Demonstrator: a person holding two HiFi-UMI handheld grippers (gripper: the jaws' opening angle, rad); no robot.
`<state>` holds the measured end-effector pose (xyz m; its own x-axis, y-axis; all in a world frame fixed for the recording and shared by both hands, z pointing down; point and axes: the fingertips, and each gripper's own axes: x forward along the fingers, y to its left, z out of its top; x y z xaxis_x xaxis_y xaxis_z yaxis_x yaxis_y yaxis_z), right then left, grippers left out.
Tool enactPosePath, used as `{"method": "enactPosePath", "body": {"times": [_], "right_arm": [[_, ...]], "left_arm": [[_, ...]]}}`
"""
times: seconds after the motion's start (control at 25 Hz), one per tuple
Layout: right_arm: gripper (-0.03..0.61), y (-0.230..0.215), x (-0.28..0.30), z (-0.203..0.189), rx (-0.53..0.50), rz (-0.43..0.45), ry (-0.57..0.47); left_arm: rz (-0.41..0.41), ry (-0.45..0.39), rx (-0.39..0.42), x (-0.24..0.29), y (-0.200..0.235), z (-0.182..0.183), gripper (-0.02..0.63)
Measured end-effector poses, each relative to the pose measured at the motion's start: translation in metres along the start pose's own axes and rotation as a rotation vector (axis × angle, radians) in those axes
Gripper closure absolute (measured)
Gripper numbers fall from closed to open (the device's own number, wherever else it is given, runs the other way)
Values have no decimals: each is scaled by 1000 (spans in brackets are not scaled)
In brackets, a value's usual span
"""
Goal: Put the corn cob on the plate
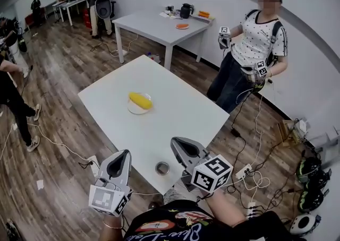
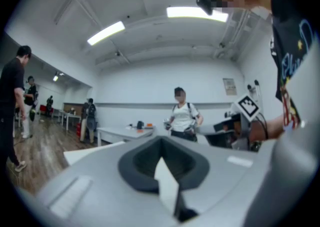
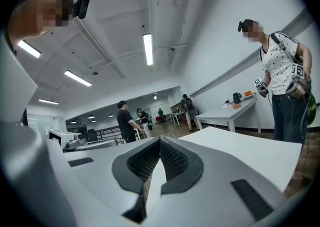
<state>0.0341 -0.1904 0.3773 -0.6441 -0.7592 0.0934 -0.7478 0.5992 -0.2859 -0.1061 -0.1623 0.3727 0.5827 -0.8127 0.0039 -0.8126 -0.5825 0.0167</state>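
A yellow corn cob [image 1: 141,100] lies on a small pale plate [image 1: 132,110] near the middle of the white table [image 1: 175,115]. My two grippers hang level at the table's near edge, well short of the plate. The left gripper [image 1: 124,154] is off the table's front left corner, and its jaws meet with nothing between them [image 2: 161,141]. The right gripper [image 1: 176,142] is over the near edge, its jaws also pressed together and empty [image 3: 160,140]. Neither gripper view shows the corn or the plate.
A small metal cup [image 1: 162,168] stands on the table between my grippers. A person [image 1: 255,49] holding grippers stands beyond the table's far right side. A second white table [image 1: 154,25] is behind, other people stand at the left, and cables [image 1: 249,171] lie on the wooden floor.
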Motion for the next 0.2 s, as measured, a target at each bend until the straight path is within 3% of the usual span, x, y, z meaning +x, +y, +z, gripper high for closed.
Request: {"method": "enactPosePath", "body": {"times": [0.2], "right_arm": [[563, 12, -2, -2, 1, 28, 4]], "left_arm": [[21, 0, -3, -8, -1, -1, 615]]}}
